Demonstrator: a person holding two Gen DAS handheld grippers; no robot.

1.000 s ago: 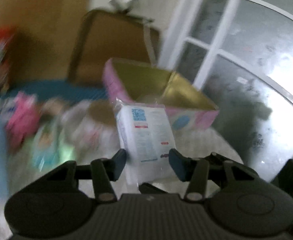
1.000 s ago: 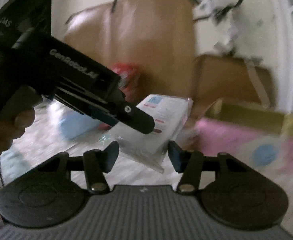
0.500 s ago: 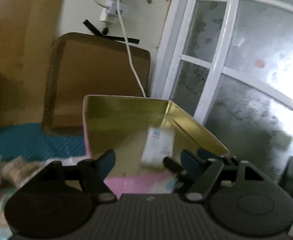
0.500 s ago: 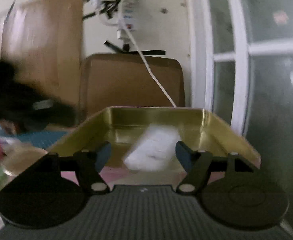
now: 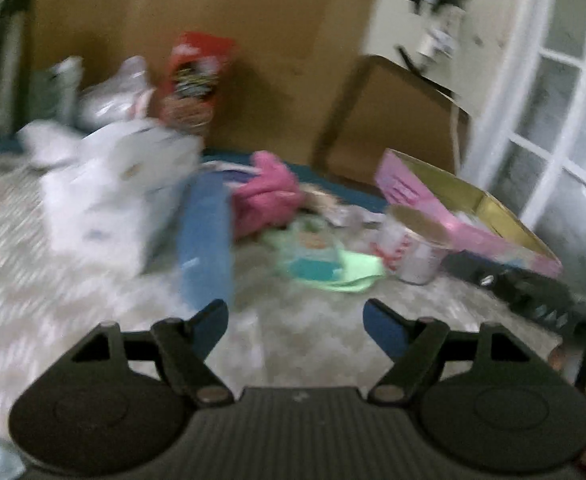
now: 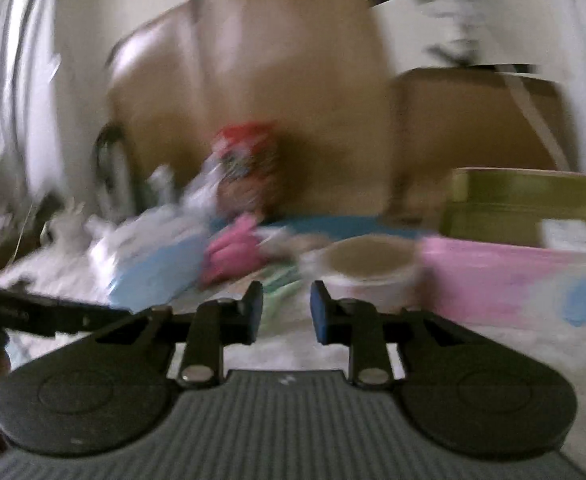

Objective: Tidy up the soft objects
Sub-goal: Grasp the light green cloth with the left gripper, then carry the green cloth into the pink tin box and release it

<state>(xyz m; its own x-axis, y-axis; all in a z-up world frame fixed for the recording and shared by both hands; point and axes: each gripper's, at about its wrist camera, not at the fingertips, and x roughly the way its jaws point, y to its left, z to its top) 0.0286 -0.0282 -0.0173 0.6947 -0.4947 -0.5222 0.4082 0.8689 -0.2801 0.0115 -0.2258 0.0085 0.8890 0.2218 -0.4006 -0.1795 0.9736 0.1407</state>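
The soft objects, among them a pink bundle (image 5: 267,192) and a green packet (image 5: 325,266), lay heaped left of the pink box (image 5: 469,224), a white packet (image 6: 569,232) already inside it. The left gripper (image 5: 295,326) was opening, empty; the right gripper (image 6: 282,308) was closing on nothing. This looked like the reach for another item; next, one gripper needed to settle over the heap and pinch one piece.

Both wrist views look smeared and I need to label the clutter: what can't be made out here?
- Red packet, left wrist view: print lost to motion blur.
- Pink box, right wrist view: its inside is hidden by its near wall.
- White bags, left wrist view: blurred shapes only.
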